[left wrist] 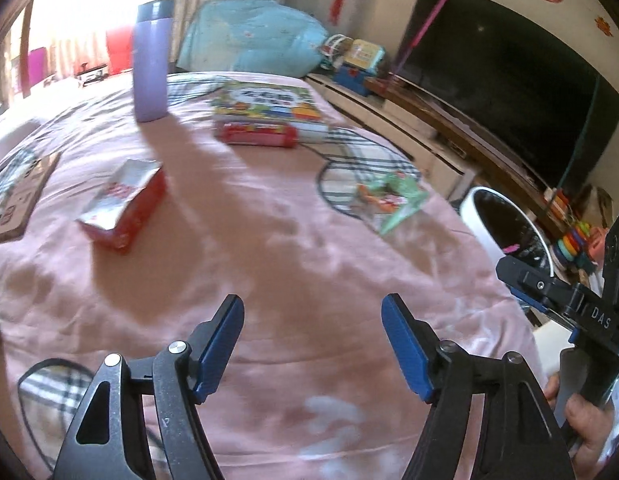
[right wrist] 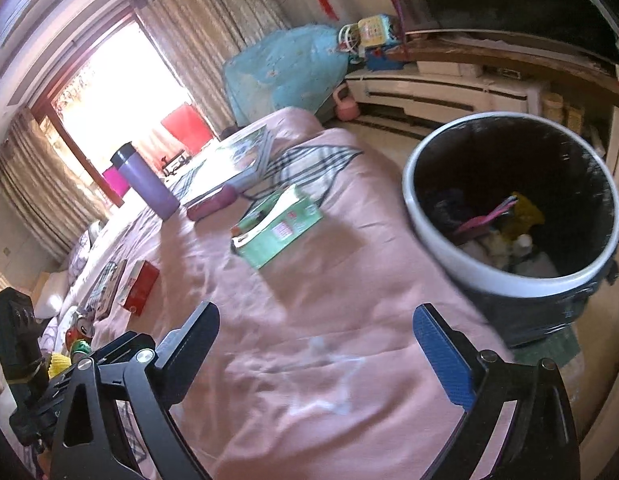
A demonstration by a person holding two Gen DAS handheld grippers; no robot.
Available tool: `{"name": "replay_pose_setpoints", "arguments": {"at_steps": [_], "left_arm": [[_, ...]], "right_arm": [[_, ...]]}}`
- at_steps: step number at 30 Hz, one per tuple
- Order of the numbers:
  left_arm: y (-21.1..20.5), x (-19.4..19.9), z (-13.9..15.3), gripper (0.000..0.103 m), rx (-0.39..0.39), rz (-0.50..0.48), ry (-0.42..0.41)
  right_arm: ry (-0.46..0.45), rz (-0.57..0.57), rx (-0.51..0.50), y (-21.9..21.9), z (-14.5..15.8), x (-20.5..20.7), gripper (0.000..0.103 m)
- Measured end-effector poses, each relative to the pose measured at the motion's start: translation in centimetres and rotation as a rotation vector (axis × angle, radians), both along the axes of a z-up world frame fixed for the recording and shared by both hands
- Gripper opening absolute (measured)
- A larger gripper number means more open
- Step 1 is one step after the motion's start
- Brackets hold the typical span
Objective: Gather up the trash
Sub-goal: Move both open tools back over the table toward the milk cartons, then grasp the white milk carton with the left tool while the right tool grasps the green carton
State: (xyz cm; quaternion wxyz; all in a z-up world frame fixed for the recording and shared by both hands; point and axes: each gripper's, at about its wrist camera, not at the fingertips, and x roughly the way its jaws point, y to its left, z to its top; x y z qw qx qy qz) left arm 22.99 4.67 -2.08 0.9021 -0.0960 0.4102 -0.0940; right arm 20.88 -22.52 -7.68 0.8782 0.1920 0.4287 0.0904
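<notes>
Left wrist view: the left gripper (left wrist: 312, 346) hangs open and empty over the pink bedspread (left wrist: 269, 264); a torn red box (left wrist: 123, 206) lies at centre left. Right wrist view: the right gripper (right wrist: 315, 354) gapes wide, empty; the trash bin (right wrist: 513, 216) stands at right, a green box (right wrist: 277, 226) mid-frame.

Black claw (left wrist: 312, 346) frames carry blue ribbed pads, silver screws, "DAS" lettering.

Torn red box (left wrist: 123, 210) and green wrapper (left wrist: 393, 196) lie apart on pink bed (left wrist: 269, 248); bin (right wrist: 437, 240) beside, part-filled.
</notes>
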Motion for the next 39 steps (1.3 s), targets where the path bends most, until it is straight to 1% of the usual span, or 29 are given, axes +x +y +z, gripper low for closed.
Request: {"name": "replay_pose_setpoints", "arguments": {"at_steps": [8,14,17,18,20,23,26,29,32,35,37,38,39], "left_arm": [[3.3,0.0,-0.2,0.072,0.006,0.054,0.005],[5.2,1.1,-0.1,0.075,0.030,0.084,0.001],[6.3,2.1,0.3,0.077,0.067,0.098,-0.007],[6.7,2.4,0.4,0.080,0.081,0.101,-0.009],[7.5,3.2,0.5,0.080,0.125,0.121,-0.009],[8.8,4.7,0.4,0.081,0.165,0.146,0.011],[10.1,6.5,-0.1,0.081,0.191,0.165,0.032],[10.8,8.7,-1.2,0.081,0.218,0.179,0.079],[10.8,10.7,-2.4,0.081,0.226,0.166,0.112],[10.6,12.1,-3.5,0.081,0.253,0.148,0.137],[10.6,12.7,-4.0,0.081,0.252,0.123,0.137],[10.4,13.0,-4.2,0.077,0.255,0.105,0.133],[10.4,13.0,-4.3,0.067,0.256,0.095,0.129]], "right_arm": [[0.017,0.023,-0.006,3.4,-0.4,1.6,0.098],[0.020,0.013,-0.005,5.4,-0.5,3.5,0.098],[0.019,-0.005,-0.017,6.2,-0.5,4.7,0.098],[0.022,-0.013,-0.018,6.4,-0.6,5.2,0.098],[0.028,-0.028,-0.022,6.8,-0.9,6.2,0.098],[0.046,-0.065,-0.047,7.1,-1.6,7.6,0.098],[0.080,-0.092,-0.046,7.3,-2.6,9.0,0.098],[0.094,-0.110,-0.078,7.9,-3.4,10.3,0.098],[0.100,-0.126,-0.129,8.4,-3.9,11.1,0.098],[0.111,-0.128,-0.179,8.9,-4.4,11.8,0.099],[0.113,-0.121,-0.210,9.1,-4.4,12.1,0.096],[0.112,-0.117,-0.223,9.2,-4.4,12.3,0.093],[0.109,-0.111,-0.237,9.3,-4.3,12.3,0.082]]}}
